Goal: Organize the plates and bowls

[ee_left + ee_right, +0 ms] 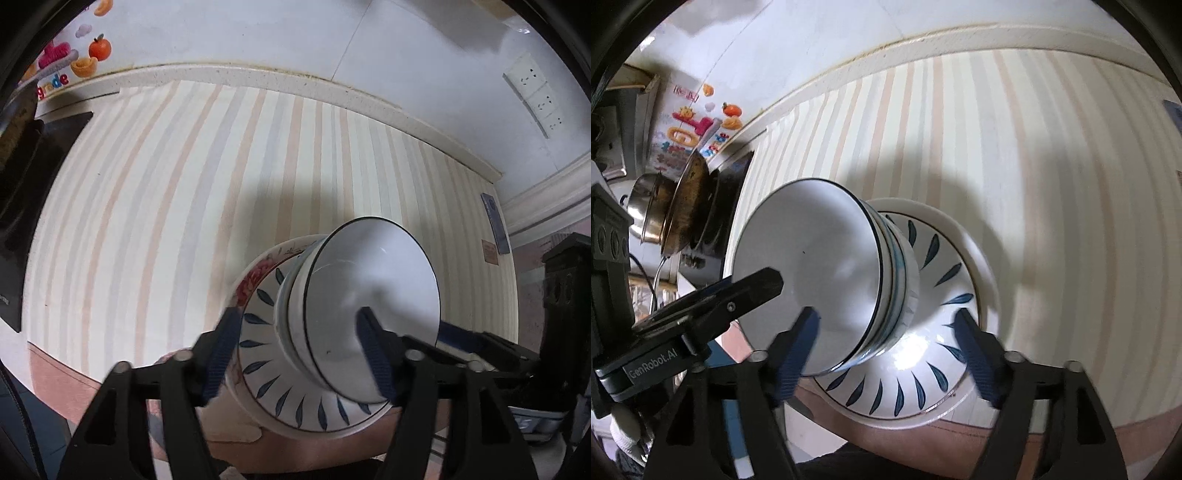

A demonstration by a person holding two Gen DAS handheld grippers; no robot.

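A stack of white bowls with dark rims sits in a white plate with blue leaf marks, which rests on a floral plate, near the front edge of the striped mat. My left gripper is open, its fingers on either side of the stack's near edge. My right gripper is open, its fingers astride the bowls and the blue-leaf plate. The left gripper's finger shows at left in the right wrist view, over the top bowl.
The striped mat covers the counter up to a white backsplash. A steel pot and a pan stand at the far left on a dark stove. Wall sockets are at right. The counter's pinkish front edge lies just below the plates.
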